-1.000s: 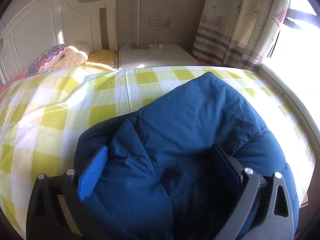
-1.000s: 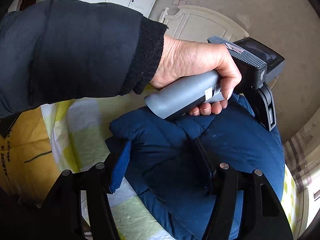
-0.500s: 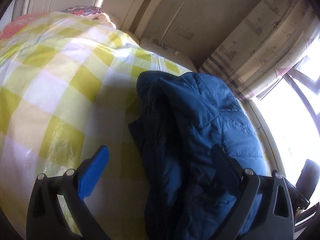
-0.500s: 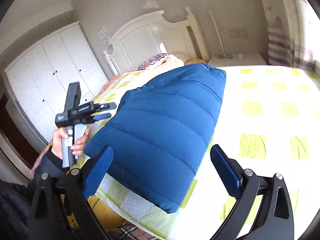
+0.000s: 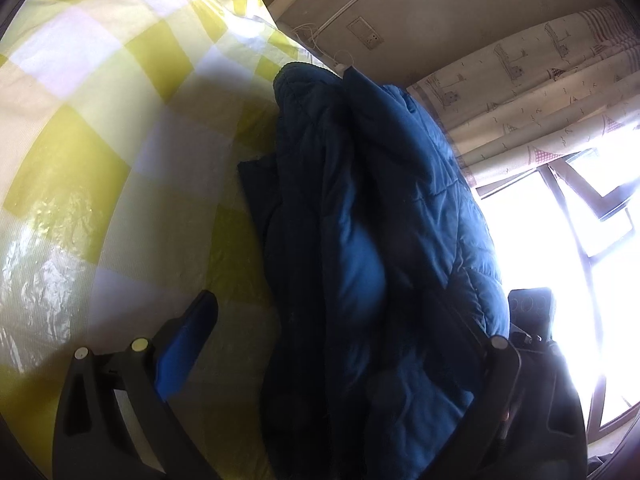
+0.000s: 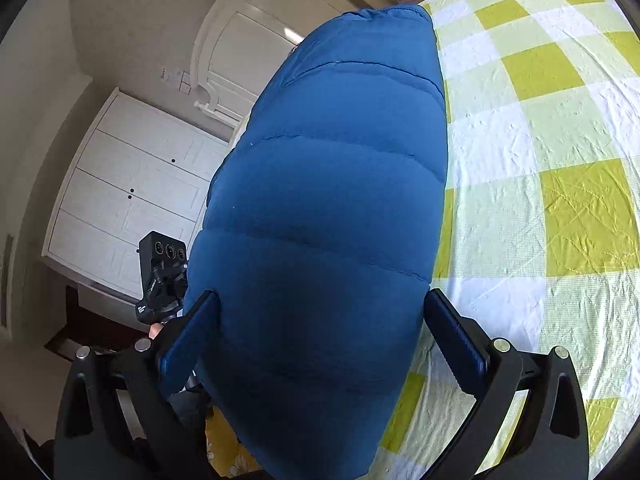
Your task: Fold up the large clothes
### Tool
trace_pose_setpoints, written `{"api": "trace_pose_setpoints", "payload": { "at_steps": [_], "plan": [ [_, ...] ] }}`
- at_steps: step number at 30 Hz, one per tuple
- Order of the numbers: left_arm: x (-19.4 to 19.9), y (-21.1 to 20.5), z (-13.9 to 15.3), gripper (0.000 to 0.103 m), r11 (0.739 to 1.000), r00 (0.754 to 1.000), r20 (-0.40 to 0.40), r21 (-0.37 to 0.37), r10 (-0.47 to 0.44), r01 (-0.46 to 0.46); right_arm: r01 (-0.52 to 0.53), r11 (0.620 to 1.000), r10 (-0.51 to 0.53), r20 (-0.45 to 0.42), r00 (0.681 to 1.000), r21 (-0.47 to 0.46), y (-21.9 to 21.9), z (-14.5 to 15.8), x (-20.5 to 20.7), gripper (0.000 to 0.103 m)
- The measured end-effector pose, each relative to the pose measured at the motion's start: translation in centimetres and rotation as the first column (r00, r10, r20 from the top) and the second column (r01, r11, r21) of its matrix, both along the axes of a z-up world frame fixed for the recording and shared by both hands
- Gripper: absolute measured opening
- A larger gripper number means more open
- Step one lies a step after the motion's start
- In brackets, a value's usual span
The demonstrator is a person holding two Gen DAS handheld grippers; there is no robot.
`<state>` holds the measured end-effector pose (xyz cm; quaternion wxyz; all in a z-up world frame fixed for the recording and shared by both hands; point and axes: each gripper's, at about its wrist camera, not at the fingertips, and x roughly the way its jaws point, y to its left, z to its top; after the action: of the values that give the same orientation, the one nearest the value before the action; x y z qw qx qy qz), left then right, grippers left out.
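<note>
- Straddling the folded blue puffer jacket [image 6: 328,216], right gripper [image 6: 320,344] fingers stand at full spread, pads beside the fabric, not visibly pressing.
- Left gripper [image 5: 340,344] fingers apart too; jacket bulk lies between, unclamped.
- Jacket rests on checked bed sheet [image 6: 540,140], folded into a compact bundle; probably only tidying left.

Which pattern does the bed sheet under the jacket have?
The bed sheet has yellow-green and white checks, clearest in the right wrist view.
</note>
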<state>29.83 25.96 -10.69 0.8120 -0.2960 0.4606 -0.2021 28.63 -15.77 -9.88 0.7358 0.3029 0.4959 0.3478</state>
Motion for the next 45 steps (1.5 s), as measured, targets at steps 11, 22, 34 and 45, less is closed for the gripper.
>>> {"api": "trace_pose_setpoints", "payload": {
  "at_steps": [11, 22, 34, 45],
  "plan": [
    [0.2, -1.3, -0.2, 0.101, 0.997, 0.998, -0.006, -0.043, -0.057, 0.057, -0.017, 1.000, 0.017, 0.027, 0.999, -0.014, 1.9, 0.1, 1.1, 0.099],
    [-2.5, -4.8, 1.9, 0.036, 1.000, 0.987, 0.161, -0.017, -0.021, 0.024, 0.061, 0.997, -0.044, 0.307, 0.951, -0.047, 2.5, 2.9, -1.8, 0.079],
    [8.8, -11.0, 13.1, 0.035, 0.988, 0.912, 0.410, -0.144, 0.003, 0.061, 0.220, 0.975, -0.159, 0.592, 0.790, -0.032, -5.0, 15.7, 6.6, 0.076],
    [16.5, -18.5, 1.9, 0.042, 0.999, 0.983, 0.181, -0.032, -0.037, 0.044, 0.283, 0.953, -0.254, 0.226, 0.941, -0.110, -13.0, 0.1, 13.1, 0.080]
  ]
}}
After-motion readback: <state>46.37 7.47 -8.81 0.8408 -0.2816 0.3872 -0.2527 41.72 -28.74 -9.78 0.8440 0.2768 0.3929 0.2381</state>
